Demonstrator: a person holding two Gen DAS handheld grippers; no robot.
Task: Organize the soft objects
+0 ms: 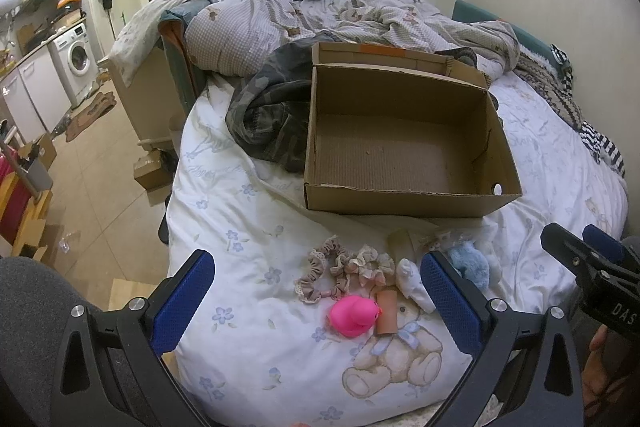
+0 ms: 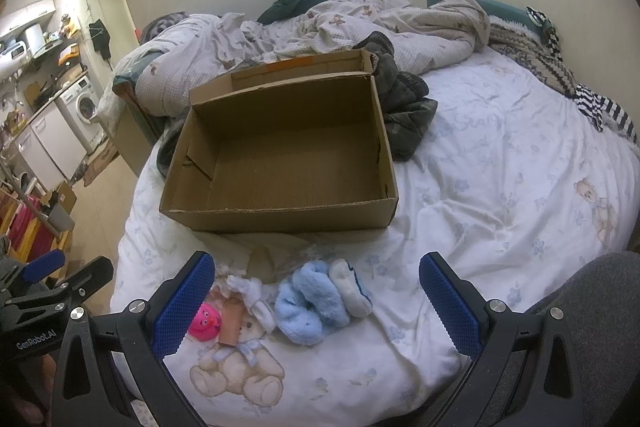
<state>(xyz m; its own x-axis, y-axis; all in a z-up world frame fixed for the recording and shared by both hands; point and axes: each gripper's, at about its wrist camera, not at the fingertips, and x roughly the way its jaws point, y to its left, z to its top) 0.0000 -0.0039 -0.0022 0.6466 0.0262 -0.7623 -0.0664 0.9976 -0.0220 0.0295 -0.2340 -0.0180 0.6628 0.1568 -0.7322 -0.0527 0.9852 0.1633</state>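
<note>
An empty cardboard box (image 1: 404, 143) stands open on the bed; it also shows in the right wrist view (image 2: 280, 163). In front of it lie beige scrunchies (image 1: 344, 267), a pink rubber duck (image 1: 354, 315), a cardboard tube (image 1: 387, 313), a white sock (image 1: 414, 283) and fluffy blue slippers (image 2: 316, 301). My left gripper (image 1: 316, 291) is open and empty, above the duck and scrunchies. My right gripper (image 2: 316, 291) is open and empty, above the slippers. The duck (image 2: 205, 323) is partly hidden by the right gripper's left finger.
A camouflage garment (image 1: 272, 111) lies beside the box. A rumpled duvet (image 1: 320, 15) and knitted blankets (image 2: 540, 63) cover the far bed. The bed's left edge drops to a floor (image 1: 104, 163) with boxes, a washing machine (image 1: 78, 61) and cabinets.
</note>
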